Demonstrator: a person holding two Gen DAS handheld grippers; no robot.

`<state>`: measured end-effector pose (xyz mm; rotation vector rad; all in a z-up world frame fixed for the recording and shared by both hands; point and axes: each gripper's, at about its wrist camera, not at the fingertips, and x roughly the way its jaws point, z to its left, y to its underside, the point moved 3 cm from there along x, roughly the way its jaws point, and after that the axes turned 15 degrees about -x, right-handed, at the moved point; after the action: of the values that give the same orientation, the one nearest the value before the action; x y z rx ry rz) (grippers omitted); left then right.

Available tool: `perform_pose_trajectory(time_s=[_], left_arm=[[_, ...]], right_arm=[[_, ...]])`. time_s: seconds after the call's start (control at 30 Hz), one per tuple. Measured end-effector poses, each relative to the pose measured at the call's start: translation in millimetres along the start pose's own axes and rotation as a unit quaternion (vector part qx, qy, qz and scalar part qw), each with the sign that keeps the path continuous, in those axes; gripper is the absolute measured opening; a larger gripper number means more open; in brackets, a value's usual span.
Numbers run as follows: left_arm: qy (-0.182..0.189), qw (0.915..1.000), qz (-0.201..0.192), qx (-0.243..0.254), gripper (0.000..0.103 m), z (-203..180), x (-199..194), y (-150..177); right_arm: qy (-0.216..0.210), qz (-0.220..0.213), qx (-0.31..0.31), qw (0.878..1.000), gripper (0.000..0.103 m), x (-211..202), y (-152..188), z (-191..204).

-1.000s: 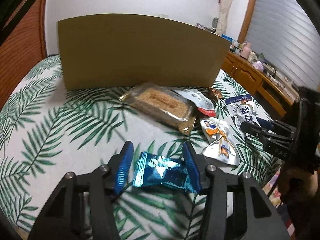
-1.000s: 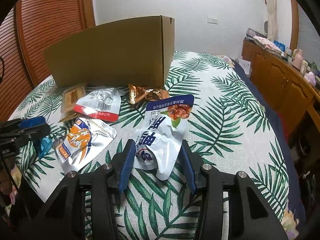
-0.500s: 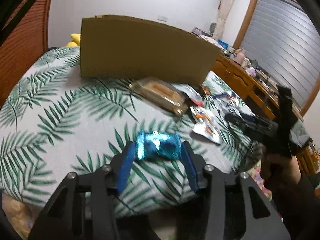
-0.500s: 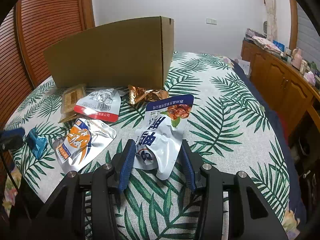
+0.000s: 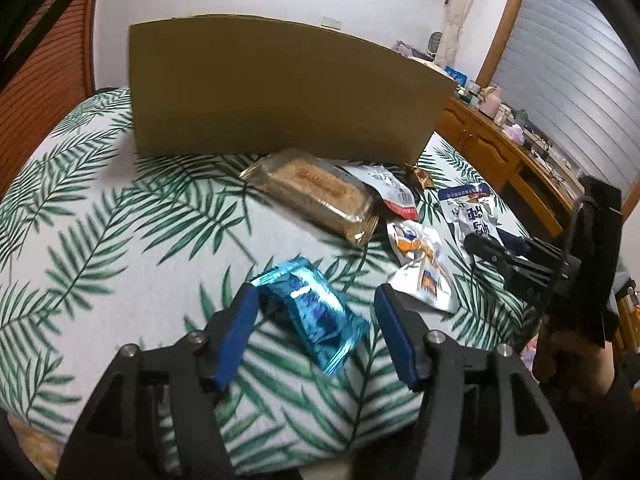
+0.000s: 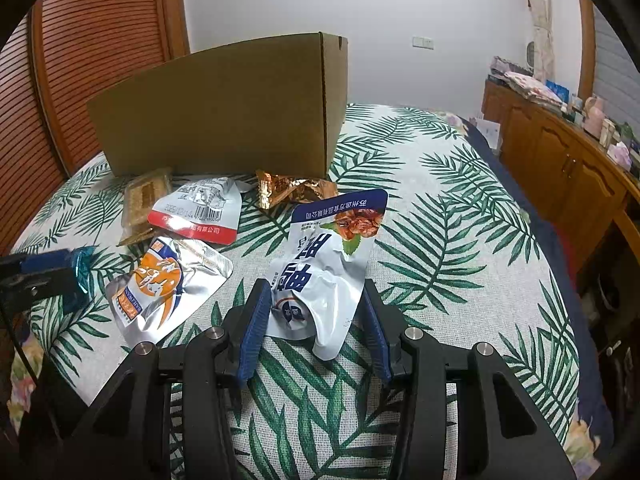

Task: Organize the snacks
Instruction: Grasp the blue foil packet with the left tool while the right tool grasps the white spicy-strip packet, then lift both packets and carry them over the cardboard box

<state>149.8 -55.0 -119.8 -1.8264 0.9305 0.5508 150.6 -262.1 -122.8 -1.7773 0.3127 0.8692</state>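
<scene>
My left gripper (image 5: 316, 296) hangs over the near part of the leaf-print bed (image 5: 120, 240), and its jaws are opening. A shiny blue snack packet (image 5: 316, 312) sits tilted between them, against the left pad and clear of the right pad. My right gripper (image 6: 314, 300) is shut on the lower end of a white and blue pouch (image 6: 328, 260), which lies on the bed. In the left wrist view, the right gripper (image 5: 520, 256) shows at the right edge. A tall cardboard box (image 6: 224, 112) stands behind the snacks.
In front of the box lie a clear pack of biscuits (image 5: 316, 192), a white and red pouch (image 6: 200, 208), a gold wrapper (image 6: 292, 190) and a silver and orange pouch (image 6: 160, 284). A wooden cabinet (image 6: 560, 168) runs along the right. A slatted wooden wall (image 6: 80, 60) stands at the left.
The left jaws closed on the blue packet, then spread; the packet now hangs askew between them. The left view swung back and returned. The right gripper and its pouch stayed put.
</scene>
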Motion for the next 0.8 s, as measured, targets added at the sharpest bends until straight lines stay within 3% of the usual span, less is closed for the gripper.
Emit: perform_pose_trajectory(time_s=[0.1, 0.23, 0.37, 0.43, 0.57, 0.8], left_arm=[[-0.006, 0.9999, -0.003, 0.009, 0.059, -3.1, 6.1, -2.2], [-0.014, 0.9997, -0.006, 0.019, 0.022, -3.6, 5.8, -0.8], [-0.007, 0.9998, -0.007, 0.017, 0.02, 0.2, 1.6, 2.4], [0.0, 0.9999, -0.008, 0.013, 0.02, 2.1, -1.1, 2.9], [0.009, 0.9999, -0.01, 0.007, 0.02, 4.6, -4.0, 2.2], [0.014, 0.9994, -0.029, 0.013, 0.02, 3.9, -12.0, 0.8]], right_arm=[[-0.001, 0.002, -0.001, 1.0, 0.044, -0.1, 0.0, -0.3], [-0.008, 0.008, -0.004, 1.0, 0.041, 0.1, -2.3, -0.7], [-0.023, 0.012, -0.005, 1.0, 0.038, 0.3, -4.6, -1.5], [-0.057, 0.007, 0.004, 0.998, 0.018, -1.5, -5.3, -1.0], [-0.038, 0.01, -0.022, 0.999, 0.018, -4.6, -5.7, 7.4], [-0.051, -0.004, -0.012, 0.999, 0.015, -15.2, -5.4, 8.7]])
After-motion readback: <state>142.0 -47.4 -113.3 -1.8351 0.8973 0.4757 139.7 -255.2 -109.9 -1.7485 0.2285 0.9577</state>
